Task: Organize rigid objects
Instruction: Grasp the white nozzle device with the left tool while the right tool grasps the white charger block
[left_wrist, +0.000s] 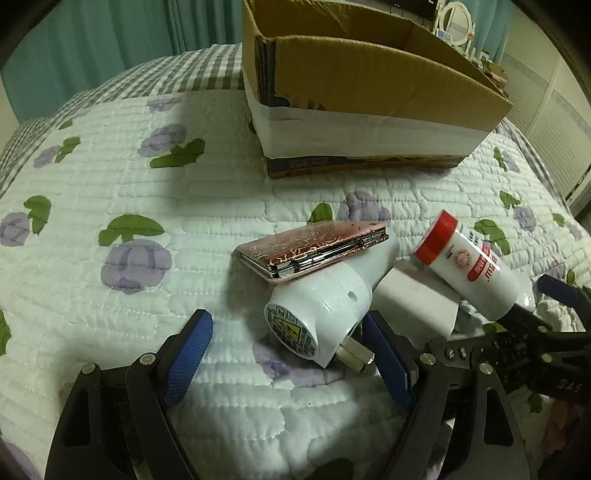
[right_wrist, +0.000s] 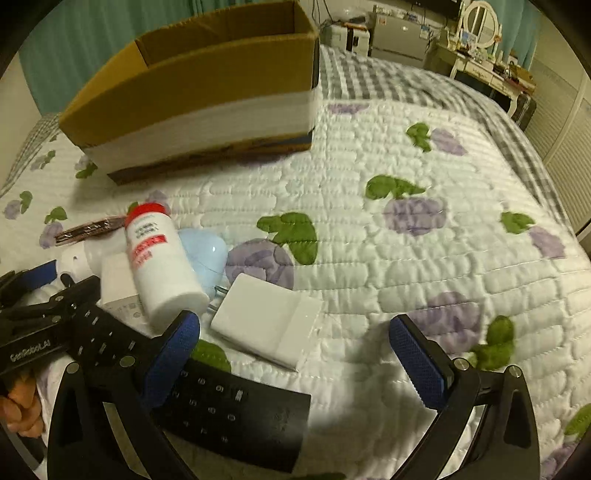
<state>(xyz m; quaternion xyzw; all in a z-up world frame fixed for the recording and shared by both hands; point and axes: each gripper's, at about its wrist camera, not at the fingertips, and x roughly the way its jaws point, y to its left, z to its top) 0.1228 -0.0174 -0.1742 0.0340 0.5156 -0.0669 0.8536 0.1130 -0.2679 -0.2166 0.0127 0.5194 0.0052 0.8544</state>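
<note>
I work on a bed covered by a quilted floral bedspread. The largest item is the open cardboard box, upper centre to upper right of the left wrist frame and upper left of the right wrist frame; I judge it the collection container. Its interior is not visible.

The loose objects lie in one cluster, lower centre-right of the left frame:
- black remote control, bottom centre-left of the right frame, lying under my right claw's left finger;
- white bottle with red cap, tilted and propped on a white box;
- white plug adapter, prongs toward the camera, between my left claw's fingers;
- flat white charger block, centre of the right frame;
- pink patterned case, resting on the adapter;
- pale blue rounded item, partly hidden behind the bottle.

Left claw: wide, empty, straddling the adapter without visible contact. Right claw: wide, empty, facing the charger block.

Step in hand, by my judgement: approach to first pick; nothing lifted. Next move calls for advancing the left claw around the adapter body, closing, then lifting carefully, since the case rests on it and may slide off.
</note>
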